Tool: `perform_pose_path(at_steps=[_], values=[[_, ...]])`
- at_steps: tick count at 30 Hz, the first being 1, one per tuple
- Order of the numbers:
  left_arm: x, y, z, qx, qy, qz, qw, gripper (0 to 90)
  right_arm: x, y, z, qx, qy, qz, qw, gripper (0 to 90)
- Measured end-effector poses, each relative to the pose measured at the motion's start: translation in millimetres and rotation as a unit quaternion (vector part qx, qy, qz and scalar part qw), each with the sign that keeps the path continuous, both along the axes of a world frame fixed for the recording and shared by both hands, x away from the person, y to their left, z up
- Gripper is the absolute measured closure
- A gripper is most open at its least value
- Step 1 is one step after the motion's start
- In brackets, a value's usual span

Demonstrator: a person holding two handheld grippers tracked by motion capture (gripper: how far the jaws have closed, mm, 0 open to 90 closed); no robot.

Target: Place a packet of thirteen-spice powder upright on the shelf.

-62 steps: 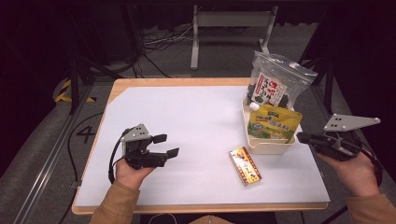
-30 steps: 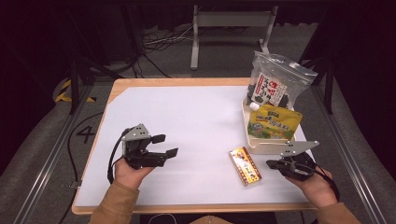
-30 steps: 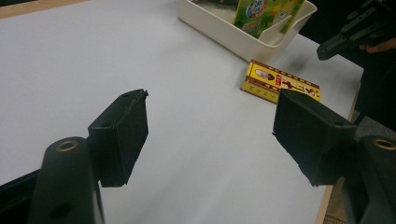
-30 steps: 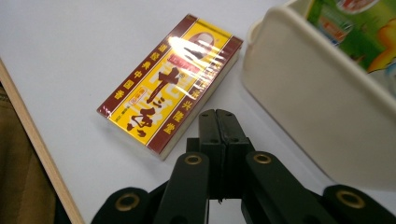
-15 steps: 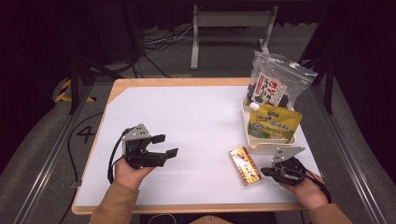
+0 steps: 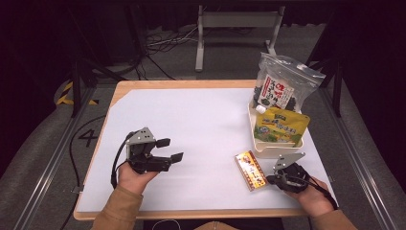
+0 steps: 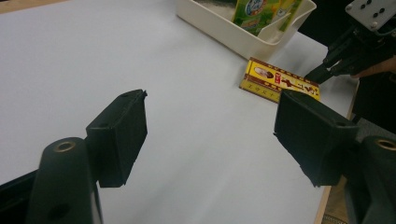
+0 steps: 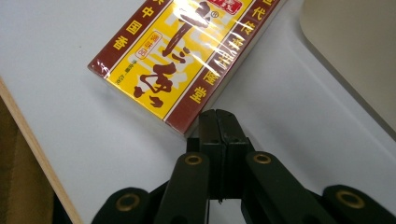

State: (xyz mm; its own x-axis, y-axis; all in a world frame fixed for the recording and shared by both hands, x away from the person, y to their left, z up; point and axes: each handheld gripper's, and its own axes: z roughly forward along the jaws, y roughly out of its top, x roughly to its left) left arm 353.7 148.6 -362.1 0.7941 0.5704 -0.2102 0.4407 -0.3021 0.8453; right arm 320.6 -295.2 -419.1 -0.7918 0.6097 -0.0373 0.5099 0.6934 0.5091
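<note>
A flat yellow-and-brown box (image 6: 251, 170) wrapped in shiny film lies on the white table top near the front edge. My right gripper (image 6: 271, 179) is shut, low over the table, with its closed tips right at the box's long right side. In the right gripper view the joined tips (image 8: 218, 116) sit against the edge of the box (image 8: 187, 51); I cannot tell whether they press on it. My left gripper (image 6: 171, 149) rests at the front left, open and with nothing in it, pointing right. Between its jaws (image 7: 210, 126) I see bare table, with the box (image 7: 280, 84) farther off.
A cream bin (image 6: 261, 147) stands just behind the box, holding a yellow-green pouch (image 6: 281, 125) and an upright clear bag of dark snacks (image 6: 282, 88). The wooden front edge (image 6: 191, 214) of the table runs close to both hands. Dark floor, rails and cables surround the table.
My right gripper came in from beyond the table's right edge, moved left and sank down to the box's side. The left gripper has stayed where it was, open.
</note>
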Motion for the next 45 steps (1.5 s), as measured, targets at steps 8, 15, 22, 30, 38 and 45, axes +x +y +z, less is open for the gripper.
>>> perform_pose_path(at_steps=[8,15,22,30,38,45], values=[[-0.4,-0.8,-0.1,0.000,0.004,0.000,1.0000,25.9,-5.5,18.8,0.3,0.002,0.002,0.030,0.9996,90.0],[0.0,-1.1,-0.4,0.001,0.002,0.000,1.0000,25.8,-10.7,40.4,-0.4,0.004,0.009,0.061,0.9981,90.0],[-0.1,-2.3,-0.6,0.002,0.005,0.000,1.0000,25.8,-12.6,58.7,-1.9,0.008,0.011,0.089,0.9960,90.0],[0.8,-4.6,-1.5,0.006,0.001,-0.001,1.0000,23.6,-11.0,79.2,-3.8,0.008,0.015,0.116,0.9931,90.0],[1.3,-9.3,-2.4,0.021,0.001,-0.004,0.9998,20.1,-9.2,95.3,-5.1,0.015,0.012,0.130,0.9914,90.0],[1.3,-15.3,-3.2,0.032,0.005,-0.009,0.9995,16.5,-9.8,88.3,-1.1,0.024,0.011,0.126,0.9917,90.0]])
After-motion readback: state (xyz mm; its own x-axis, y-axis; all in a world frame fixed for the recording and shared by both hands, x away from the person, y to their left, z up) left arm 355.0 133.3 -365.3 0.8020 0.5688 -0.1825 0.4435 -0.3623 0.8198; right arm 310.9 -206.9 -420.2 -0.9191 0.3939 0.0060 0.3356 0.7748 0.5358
